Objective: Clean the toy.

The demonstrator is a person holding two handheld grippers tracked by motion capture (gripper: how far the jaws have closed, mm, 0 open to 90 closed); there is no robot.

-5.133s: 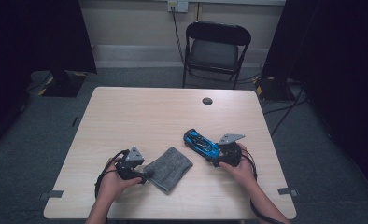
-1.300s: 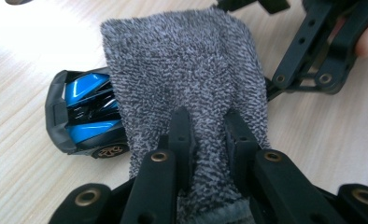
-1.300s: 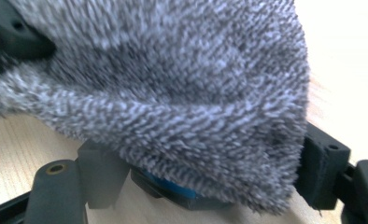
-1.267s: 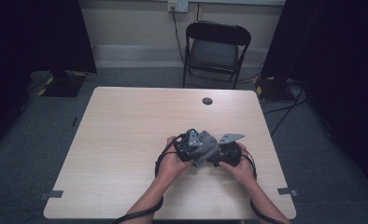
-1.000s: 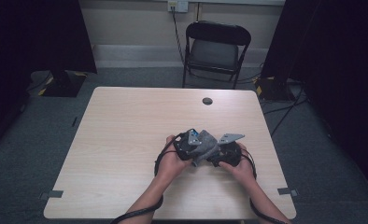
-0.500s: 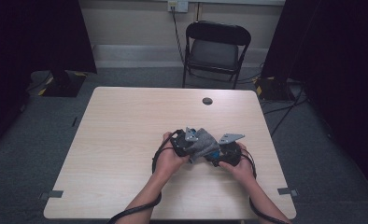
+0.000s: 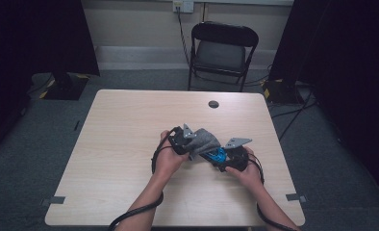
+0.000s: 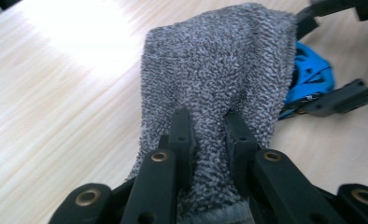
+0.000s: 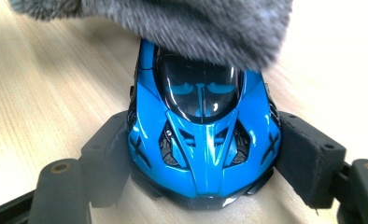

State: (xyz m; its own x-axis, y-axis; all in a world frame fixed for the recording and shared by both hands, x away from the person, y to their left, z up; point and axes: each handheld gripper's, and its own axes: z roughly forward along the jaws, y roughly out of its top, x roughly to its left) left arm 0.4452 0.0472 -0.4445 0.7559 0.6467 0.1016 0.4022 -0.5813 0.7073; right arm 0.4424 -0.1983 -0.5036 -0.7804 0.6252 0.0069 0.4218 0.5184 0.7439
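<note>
A blue toy car rests on the light wood table, and my right gripper is shut on its two sides. A grey terry cloth hangs from my left gripper, which is shut on a fold of it. The cloth drapes over the far half of the car and hides it there. In the high view the left gripper stands just left of the right gripper, near the table's middle. The cloth's edge covers the car's front in the right gripper view.
A small dark round disc lies near the table's far edge. A black folding chair stands behind the table. Cables trail from both grippers off the near edge. Dark curtains flank the room.
My left hand has drawn the cloth a little to the left across the car, so more of the blue body shows. The right gripper and the car have stayed in place.
</note>
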